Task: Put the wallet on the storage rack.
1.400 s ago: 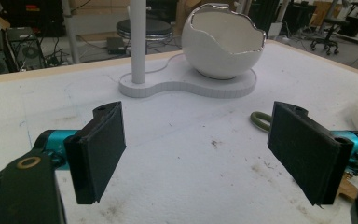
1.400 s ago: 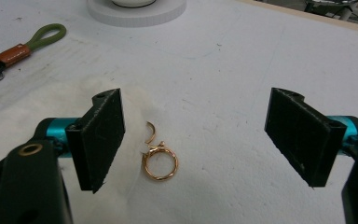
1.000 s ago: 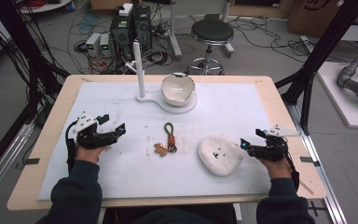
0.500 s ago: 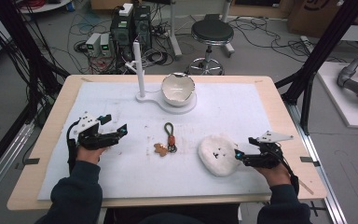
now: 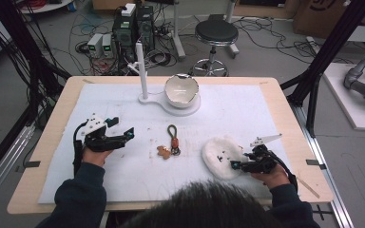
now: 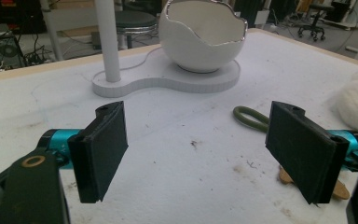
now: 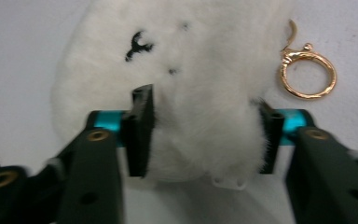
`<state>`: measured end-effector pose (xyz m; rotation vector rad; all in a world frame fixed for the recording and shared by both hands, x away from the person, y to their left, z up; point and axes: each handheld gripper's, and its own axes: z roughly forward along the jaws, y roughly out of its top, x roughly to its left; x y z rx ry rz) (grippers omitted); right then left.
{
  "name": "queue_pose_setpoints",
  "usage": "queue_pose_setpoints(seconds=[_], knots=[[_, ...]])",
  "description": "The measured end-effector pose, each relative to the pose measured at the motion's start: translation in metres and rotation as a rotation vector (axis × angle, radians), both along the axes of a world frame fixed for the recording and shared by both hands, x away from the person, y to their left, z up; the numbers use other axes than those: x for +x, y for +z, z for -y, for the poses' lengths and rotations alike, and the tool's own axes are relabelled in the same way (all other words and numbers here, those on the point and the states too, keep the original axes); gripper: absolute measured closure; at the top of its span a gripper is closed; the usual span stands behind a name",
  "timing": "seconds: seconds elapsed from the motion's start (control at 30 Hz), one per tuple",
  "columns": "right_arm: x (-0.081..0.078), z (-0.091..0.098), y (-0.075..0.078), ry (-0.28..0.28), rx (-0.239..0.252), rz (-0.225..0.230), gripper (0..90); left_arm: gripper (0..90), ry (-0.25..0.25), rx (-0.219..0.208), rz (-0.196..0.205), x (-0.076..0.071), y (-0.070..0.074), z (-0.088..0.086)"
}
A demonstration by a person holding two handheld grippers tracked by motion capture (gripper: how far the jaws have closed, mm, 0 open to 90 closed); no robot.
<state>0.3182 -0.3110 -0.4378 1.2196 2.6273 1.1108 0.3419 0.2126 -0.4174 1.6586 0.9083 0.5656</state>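
White padding covers my one worktop (image 5: 266,114), and on it one white stand (image 5: 168,100) carries one pole (image 5: 142,69) and one eggshell-shaped bowl (image 5: 181,90). One fluffy white plush (image 5: 221,156) lies near the front edge at my right, one gold ring clasp (image 7: 307,70) just beside it. My right claw (image 5: 236,164) has just been closing and now its two pads sink into the fur on both sides, clenched on that plush. One keychain (image 5: 172,142) with a green loop sits mid-worktop. My left claw (image 5: 123,133) hovers released, two pads wide apart, nothing between them.
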Motion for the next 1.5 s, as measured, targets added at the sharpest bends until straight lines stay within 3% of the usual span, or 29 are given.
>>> queue_pose_setpoints(seconds=[0.07, 0.17, 0.23, 0.27, 0.3, 0.33, 0.4, 0.43, 0.53, 0.57, 0.6, 0.7, 0.73, 0.93, 1.0, 1.07, 1.1, 1.13, 1.17, 1.23, 1.33, 1.4, 1.43, 1.47, 1.5], knots=[[0.000, -0.001, 0.004, 0.015, 0.005, 0.023, 76.3, 21.7, -0.009, -0.001, -0.002, -0.002, 0.000, 0.002], [0.000, -0.003, 0.008, 0.040, -0.010, 0.059, 79.1, 23.3, -0.032, -0.005, -0.003, -0.004, 0.001, 0.006], [-0.003, -0.006, 0.016, 0.061, -0.008, 0.135, 80.3, 26.5, -0.068, -0.024, -0.009, -0.006, 0.003, 0.011], [-0.003, -0.006, 0.016, 0.061, -0.008, 0.135, 80.3, 26.8, -0.068, -0.024, -0.009, -0.006, 0.003, 0.011], [-0.005, -0.008, 0.021, 0.079, 0.009, 0.172, 80.6, 26.8, -0.090, -0.038, -0.013, -0.006, 0.004, 0.014], [-0.009, -0.013, 0.031, 0.140, 0.048, 0.262, 80.6, 26.8, -0.130, -0.052, -0.021, -0.007, 0.006, 0.020], [-0.010, -0.016, 0.033, 0.160, 0.057, 0.281, 80.6, 26.8, -0.154, -0.059, -0.023, -0.007, 0.007, 0.025], [-0.011, -0.025, 0.038, 0.208, 0.083, 0.317, 80.5, 26.8, -0.205, -0.066, -0.023, -0.009, 0.009, 0.035], [-0.010, -0.041, 0.041, 0.263, 0.105, 0.339, 80.4, 26.7, -0.299, -0.070, -0.029, -0.009, 0.013, 0.054], [-0.008, -0.047, 0.043, 0.283, 0.113, 0.341, 80.4, 26.5, -0.299, -0.070, -0.029, -0.009, 0.013, 0.054], [-0.007, -0.053, 0.044, 0.304, 0.114, 0.347, 80.3, 26.4, -0.356, -0.067, -0.033, -0.010, 0.015, 0.069], [-0.006, -0.064, 0.046, 0.353, 0.115, 0.353, 80.3, 25.3, -0.374, -0.053, -0.036, -0.012, 0.016, 0.081], [-0.006, -0.076, 0.047, 0.405, 0.121, 0.357, 80.3, 24.5, -0.411, -0.056, -0.051, -0.012, 0.015, 0.091], [-0.008, -0.094, 0.048, 0.470, 0.134, 0.359, 80.3, 25.8, -0.495, -0.026, -0.106, -0.014, 0.008, 0.104], [-0.008, -0.099, 0.049, 0.495, 0.144, 0.354, 80.3, 29.6, -0.542, -0.017, -0.150, -0.014, 0.004, 0.108], [-0.009, -0.103, 0.050, 0.498, 0.139, 0.362, 80.3, 44.0, -0.560, -0.008, -0.162, -0.014, 0.003, 0.109], [-0.009, -0.104, 0.050, 0.495, 0.138, 0.369, 80.3, 56.5, -0.610, 0.011, -0.175, -0.016, 0.002, 0.111], [-0.008, -0.105, 0.050, 0.488, 0.140, 0.371, 80.3, 60.6, -0.612, 0.033, -0.189, -0.017, 0.002, 0.112], [-0.007, -0.105, 0.050, 0.480, 0.134, 0.383, 80.3, 71.1, -0.615, 0.048, -0.189, -0.018, 0.001, 0.112], [-0.007, -0.105, 0.050, 0.459, 0.127, 0.376, 80.3, 73.6, -0.615, 0.033, -0.197, -0.019, 0.002, 0.112], [-0.003, -0.102, 0.047, 0.371, 0.168, 0.395, 73.9, 77.6, -0.604, 0.002, -0.168, -0.019, 0.005, 0.108], [-0.002, -0.100, 0.048, 0.324, 0.193, 0.409, 61.4, 78.0, -0.580, -0.015, -0.129, -0.020, 0.008, 0.106], [-0.001, -0.098, 0.049, 0.280, 0.205, 0.413, 52.7, 78.2, -0.545, -0.042, -0.090, -0.021, 0.010, 0.102], [0.000, -0.096, 0.049, 0.238, 0.224, 0.399, 47.0, 78.2, -0.545, -0.042, -0.090, -0.021, 0.010, 0.102], [0.002, -0.093, 0.048, 0.205, 0.249, 0.388, 46.4, 78.2, -0.530, -0.056, -0.071, -0.020, 0.012, 0.098]])
